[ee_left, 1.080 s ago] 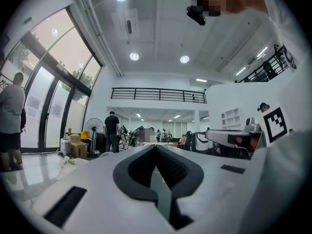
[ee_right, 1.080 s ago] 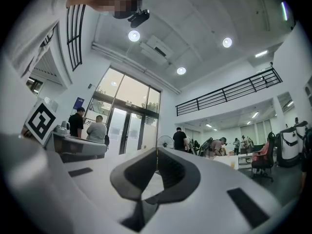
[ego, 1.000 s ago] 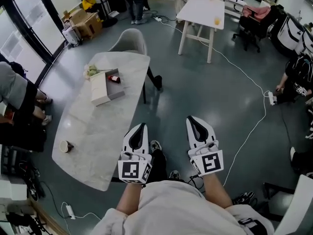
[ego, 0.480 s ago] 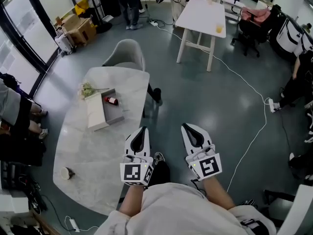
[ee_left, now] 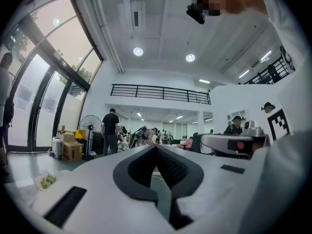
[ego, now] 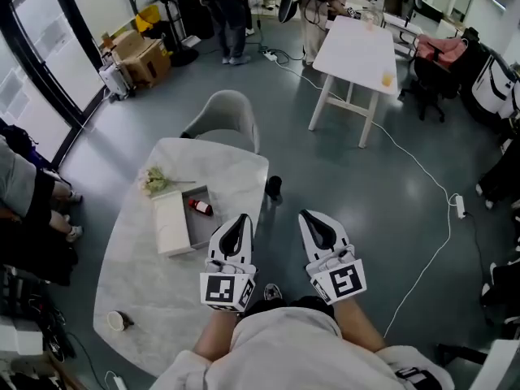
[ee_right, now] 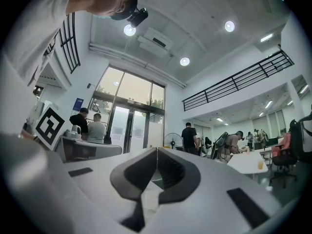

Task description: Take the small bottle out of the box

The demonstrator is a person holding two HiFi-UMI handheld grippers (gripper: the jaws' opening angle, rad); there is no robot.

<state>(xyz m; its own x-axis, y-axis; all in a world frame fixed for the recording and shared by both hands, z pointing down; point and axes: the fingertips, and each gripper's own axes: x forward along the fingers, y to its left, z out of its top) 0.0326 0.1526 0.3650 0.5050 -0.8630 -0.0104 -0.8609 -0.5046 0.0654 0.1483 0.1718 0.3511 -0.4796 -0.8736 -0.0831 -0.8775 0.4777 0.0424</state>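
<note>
A small red bottle (ego: 200,207) lies in the open grey box (ego: 193,227) on the marble table (ego: 146,283), with the box's white lid (ego: 171,223) lying beside it on the left. My left gripper (ego: 241,218) is held at waist height over the table's right edge, right of the box, shut and empty. To its right my right gripper (ego: 309,216) hangs over the floor, also shut and empty. In the left gripper view the left gripper (ee_left: 157,147) points out level across the room with its jaws together. The right gripper (ee_right: 157,150) shows the same in the right gripper view.
A bunch of flowers (ego: 153,181) lies beyond the box and a small cup (ego: 116,321) stands near the table's near end. A grey chair (ego: 230,114) stands at the far end. A white table (ego: 362,49), a floor cable (ego: 439,218) and seated people (ego: 20,193) surround the space.
The table and box have come nearer and shifted right in the head view, the box now just left of my left gripper. Both grippers stay shut in the same pose.
</note>
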